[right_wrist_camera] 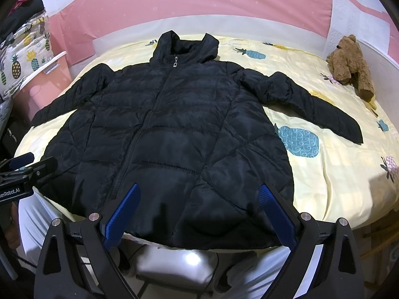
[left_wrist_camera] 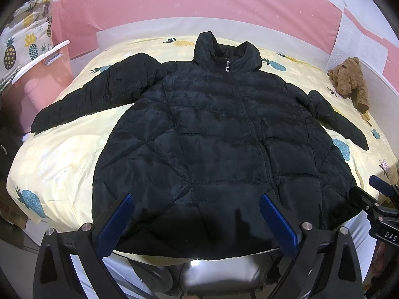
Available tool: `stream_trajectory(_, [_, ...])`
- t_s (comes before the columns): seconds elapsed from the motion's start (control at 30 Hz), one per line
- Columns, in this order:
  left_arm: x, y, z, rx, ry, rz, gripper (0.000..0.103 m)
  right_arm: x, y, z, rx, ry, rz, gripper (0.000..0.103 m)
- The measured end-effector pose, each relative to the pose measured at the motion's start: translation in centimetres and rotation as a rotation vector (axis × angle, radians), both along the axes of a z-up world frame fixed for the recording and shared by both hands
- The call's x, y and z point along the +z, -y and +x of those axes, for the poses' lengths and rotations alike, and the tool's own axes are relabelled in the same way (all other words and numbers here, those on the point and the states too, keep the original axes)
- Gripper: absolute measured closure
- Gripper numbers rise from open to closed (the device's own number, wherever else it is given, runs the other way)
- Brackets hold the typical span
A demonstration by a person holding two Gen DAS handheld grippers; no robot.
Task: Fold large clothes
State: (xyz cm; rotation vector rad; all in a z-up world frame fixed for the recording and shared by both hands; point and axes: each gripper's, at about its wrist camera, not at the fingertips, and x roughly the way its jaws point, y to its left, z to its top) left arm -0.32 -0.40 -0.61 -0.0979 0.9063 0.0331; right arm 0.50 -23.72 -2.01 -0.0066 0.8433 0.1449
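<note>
The black puffer jacket [left_wrist_camera: 212, 129] lies spread flat on the pineapple-print bedsheet [left_wrist_camera: 57, 164], its hem just beyond the left gripper [left_wrist_camera: 197, 204] and right gripper [right_wrist_camera: 198, 194]. Both jaws gape wide, holding nothing. It is zipped, sleeves outstretched, hood up.

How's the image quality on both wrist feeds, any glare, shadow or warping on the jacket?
Left wrist view: fisheye bends the bed edges, the jacket hem lies in dark shadow, and glare shows on the sheet at left. Right wrist view: same curved warping, the black quilting is low in contrast, the teddy bear stays sharp.

Both views above jacket [left_wrist_camera: 199, 137] hem, headboard-facing
</note>
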Motion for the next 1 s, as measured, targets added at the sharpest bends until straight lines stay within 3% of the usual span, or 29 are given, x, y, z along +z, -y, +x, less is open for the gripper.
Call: stream_trajectory(1.0, [-0.68,-0.10,0.33,0.002,-0.021,-0.007,0.001,-0.43,-0.19,0.15,0.005,-0.012,-0.004,0.007])
